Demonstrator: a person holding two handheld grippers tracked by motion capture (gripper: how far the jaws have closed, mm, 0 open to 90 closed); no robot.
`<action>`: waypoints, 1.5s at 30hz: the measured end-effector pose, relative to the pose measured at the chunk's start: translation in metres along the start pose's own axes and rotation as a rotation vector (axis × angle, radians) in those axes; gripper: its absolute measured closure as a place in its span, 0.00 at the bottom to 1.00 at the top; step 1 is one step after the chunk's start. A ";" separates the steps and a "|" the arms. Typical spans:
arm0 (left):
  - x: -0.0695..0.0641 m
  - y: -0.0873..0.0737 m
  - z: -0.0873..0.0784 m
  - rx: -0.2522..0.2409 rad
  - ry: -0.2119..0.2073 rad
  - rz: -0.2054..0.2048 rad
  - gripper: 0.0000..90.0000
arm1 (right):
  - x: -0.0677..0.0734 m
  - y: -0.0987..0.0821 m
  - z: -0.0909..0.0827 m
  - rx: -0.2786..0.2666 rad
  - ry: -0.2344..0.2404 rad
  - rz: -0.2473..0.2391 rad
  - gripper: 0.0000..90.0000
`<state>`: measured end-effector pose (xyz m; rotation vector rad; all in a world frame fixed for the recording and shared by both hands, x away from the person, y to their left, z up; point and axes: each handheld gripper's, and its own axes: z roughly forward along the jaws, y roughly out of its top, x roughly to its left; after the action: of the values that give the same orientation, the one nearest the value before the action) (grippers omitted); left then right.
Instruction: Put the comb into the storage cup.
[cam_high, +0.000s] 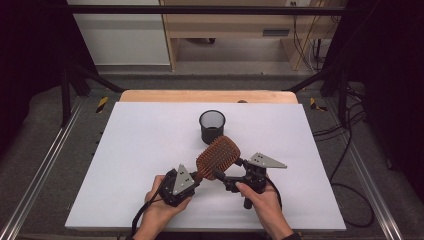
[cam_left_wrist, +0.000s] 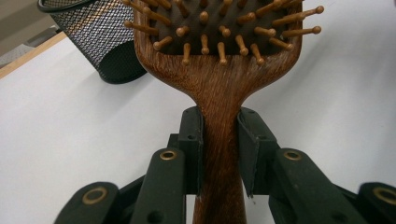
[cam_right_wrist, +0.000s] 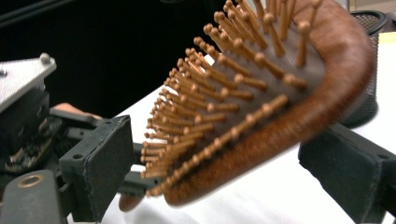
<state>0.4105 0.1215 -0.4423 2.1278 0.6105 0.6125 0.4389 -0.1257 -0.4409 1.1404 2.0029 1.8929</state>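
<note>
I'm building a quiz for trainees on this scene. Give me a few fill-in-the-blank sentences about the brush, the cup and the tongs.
1. The left tongs are shut on the wooden hairbrush at its ____.
2. The right tongs stand open around the brush's ____.
3. Behind the brush stands a black ____ cup.
4. The table's top is ____ in colour.

Missing words: handle; head; mesh; white

- Left gripper (cam_high: 196, 176): black body, grey three-cornered plate on top, black cable trailing off the rear.
- Right gripper (cam_high: 226, 178): same black build, grey triangular plate with small fasteners, black cable looping behind.
- Jaws: black jointed links, brass-coloured rings at the pivots, small screw holes, flat matte black pads (cam_right_wrist: 100, 163).
- Both hands bare, no gloves.
</note>
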 end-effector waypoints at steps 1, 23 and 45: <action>-0.001 0.000 0.000 -0.002 0.000 0.002 0.81 | 0.000 0.001 0.001 -0.007 0.006 0.008 0.14; -0.004 0.003 -0.002 -0.044 -0.011 -0.034 0.80 | 0.004 0.014 0.004 -0.087 0.109 0.128 0.52; 0.016 -0.004 -0.026 -0.153 0.054 -0.200 0.54 | -0.008 0.033 -0.028 -0.212 0.000 0.143 0.59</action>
<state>0.4059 0.1482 -0.4282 1.8859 0.7711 0.5864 0.4420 -0.1556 -0.4089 1.2528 1.7110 2.1131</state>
